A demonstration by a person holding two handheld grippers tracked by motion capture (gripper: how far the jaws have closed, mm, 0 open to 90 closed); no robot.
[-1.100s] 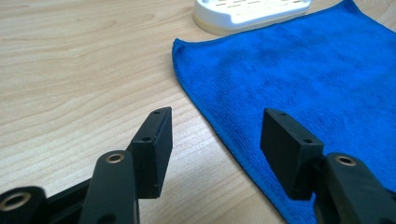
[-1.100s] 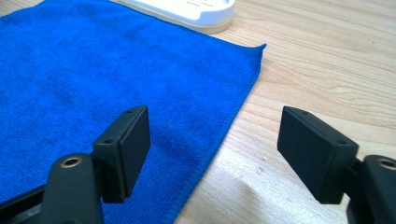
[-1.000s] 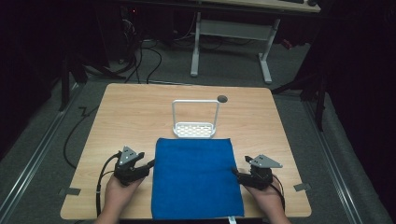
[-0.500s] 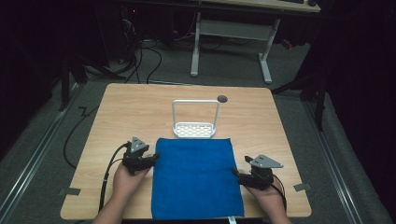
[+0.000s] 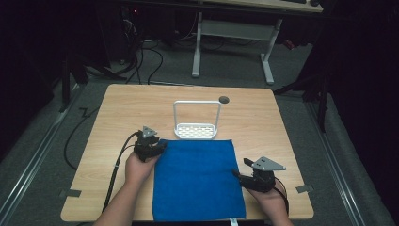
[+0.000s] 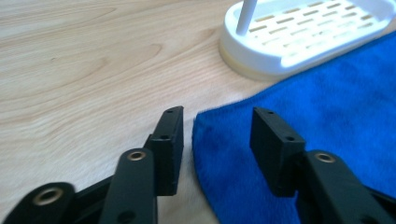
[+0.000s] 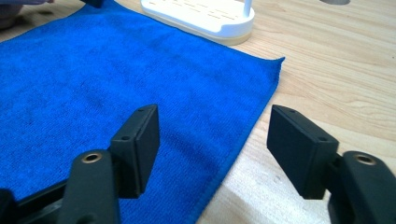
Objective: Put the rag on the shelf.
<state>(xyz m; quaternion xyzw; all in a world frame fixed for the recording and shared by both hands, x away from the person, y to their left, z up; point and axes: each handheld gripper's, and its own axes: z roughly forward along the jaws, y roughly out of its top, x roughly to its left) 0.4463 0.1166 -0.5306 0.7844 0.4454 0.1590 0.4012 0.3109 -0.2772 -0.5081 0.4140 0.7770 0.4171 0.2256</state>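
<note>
While both grippers gape wide, the blue cloth (image 5: 196,179) lies flat, fuzzy, unwrinkled.

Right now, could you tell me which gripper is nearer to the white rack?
Left. The left gripper sits at the blue towel's far left corner, just beside the white rack; the right gripper is farther back, at the towel's right edge.

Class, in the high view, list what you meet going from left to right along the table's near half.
Left tongs → blue cloth → right tongs
</note>
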